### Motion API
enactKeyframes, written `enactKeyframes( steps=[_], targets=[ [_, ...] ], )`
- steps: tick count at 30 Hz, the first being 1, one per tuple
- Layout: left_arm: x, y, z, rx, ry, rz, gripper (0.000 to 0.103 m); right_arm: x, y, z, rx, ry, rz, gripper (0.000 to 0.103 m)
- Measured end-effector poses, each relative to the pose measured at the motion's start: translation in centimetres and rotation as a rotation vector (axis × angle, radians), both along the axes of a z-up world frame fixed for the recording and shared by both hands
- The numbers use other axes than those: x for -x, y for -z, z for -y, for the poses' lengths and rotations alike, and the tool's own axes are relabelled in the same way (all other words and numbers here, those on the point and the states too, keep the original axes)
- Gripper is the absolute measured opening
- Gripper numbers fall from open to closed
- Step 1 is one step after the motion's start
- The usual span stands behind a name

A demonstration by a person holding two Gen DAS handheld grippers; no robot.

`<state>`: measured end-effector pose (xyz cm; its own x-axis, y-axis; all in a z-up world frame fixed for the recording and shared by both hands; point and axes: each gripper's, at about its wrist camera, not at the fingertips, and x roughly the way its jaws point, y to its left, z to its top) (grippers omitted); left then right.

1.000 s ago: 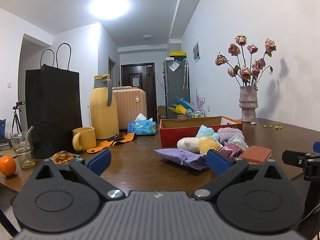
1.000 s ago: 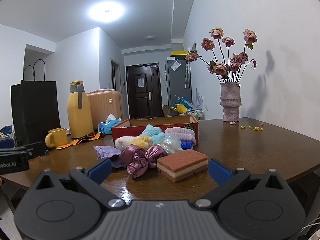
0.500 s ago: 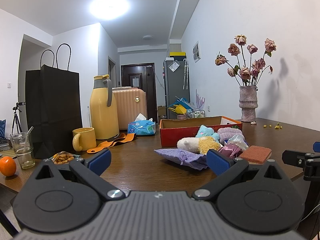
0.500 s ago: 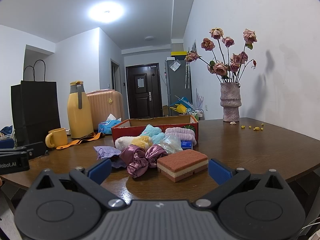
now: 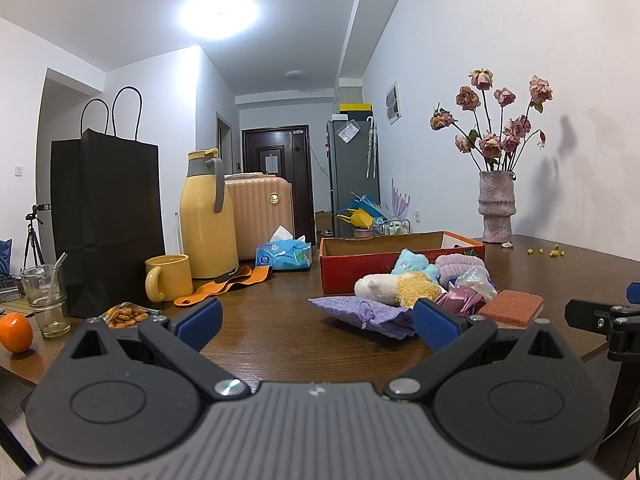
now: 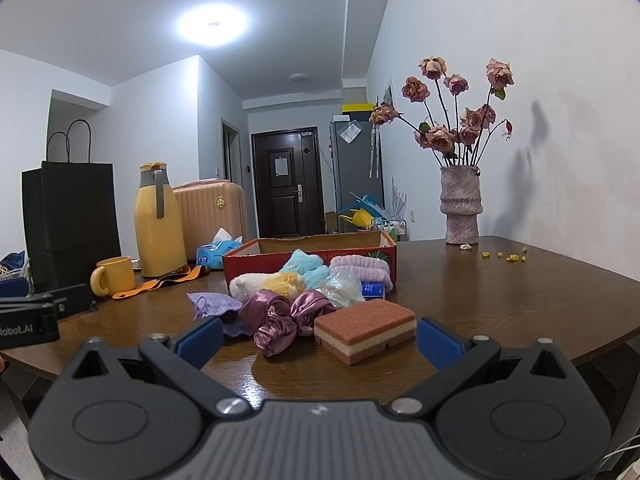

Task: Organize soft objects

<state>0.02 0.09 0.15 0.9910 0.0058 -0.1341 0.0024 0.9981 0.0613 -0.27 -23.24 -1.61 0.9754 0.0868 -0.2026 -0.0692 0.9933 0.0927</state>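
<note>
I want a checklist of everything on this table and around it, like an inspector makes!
Surface: brown wooden table, glossy, small yellow bits near the vase.
Job's things: sponge, purple scrunchie, lilac pouch, plush toys and pink band, piled in front of the red box.
Clutter: yellow mug, thermos, black bag, tissues, orange, glass, snacks.
Grippers: left gripper and right gripper open, empty.
Cables: white cable at the right view's bottom right corner.
Surroundings: suitcase, door, fridge.

left tongs [image 5: 316,322]: spread wide, empty, level | right tongs [image 6: 319,338]: spread wide, empty, level
</note>
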Motion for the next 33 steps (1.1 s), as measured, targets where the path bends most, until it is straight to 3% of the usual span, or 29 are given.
enactKeyframes(
  steps=[7,12,15,17,19,21,25,28,29,30,31,32,33],
  targets=[
    [-2.0,-0.2,-1.4,-0.038,-0.019,0.027,0.103,-0.6,-0.3,-0.1,0.022,-0.002,0.053,0.103],
    [-6.6,0.7,-2.7,-0.043,-0.03,-0.059,0.103,-3.5,0.3,-1.8,0.082,-0.047,0.058,0.103],
    [-9.4,0.8,-3.7,-0.033,-0.043,-0.11,0.103,-6.1,1.0,-3.0,0.055,-0.119,-0.007,0.103],
    [-10.9,0.5,-4.4,-0.034,-0.057,-0.116,0.103,-8.0,1.1,-3.7,0.005,-0.247,-0.074,0.098],
    [-12.3,-0.1,-5.3,-0.033,-0.088,-0.106,0.103,-10.0,1.0,-5.3,-0.007,-0.332,-0.14,0.078],
    [-13.6,-0.5,-6.1,-0.026,-0.109,-0.104,0.103,-11.9,1.0,-7.2,0.017,-0.382,-0.164,0.068],
    [-16.3,-0.7,-7.4,-0.037,-0.131,-0.106,0.103,-16.2,1.6,-10.3,0.077,-0.367,-0.207,0.07],
    [-18.1,-0.3,-7.4,-0.051,-0.126,-0.127,0.103,-18.9,2.2,-10.2,0.013,-0.342,-0.259,0.069],
    [-18.7,-0.1,-7.4,-0.051,-0.122,-0.138,0.103,-19.8,2.4,-10.1,-0.01,-0.339,-0.268,0.064],
    [-19.3,0.0,-7.3,-0.048,-0.12,-0.149,0.103,-20.5,2.5,-10.0,-0.017,-0.33,-0.281,0.045],
    [-19.9,0.1,-7.4,-0.044,-0.115,-0.158,0.103,-21.1,2.5,-10.0,-0.02,-0.328,-0.295,0.019],
    [-20.3,0.2,-7.4,-0.039,-0.109,-0.164,0.103,-21.6,2.7,-9.9,-0.029,-0.337,-0.307,0.009],
    [-20.7,0.2,-7.5,-0.034,-0.103,-0.171,0.103,-21.9,3.0,-9.7,-0.036,-0.35,-0.318,0.006]
  ],
)
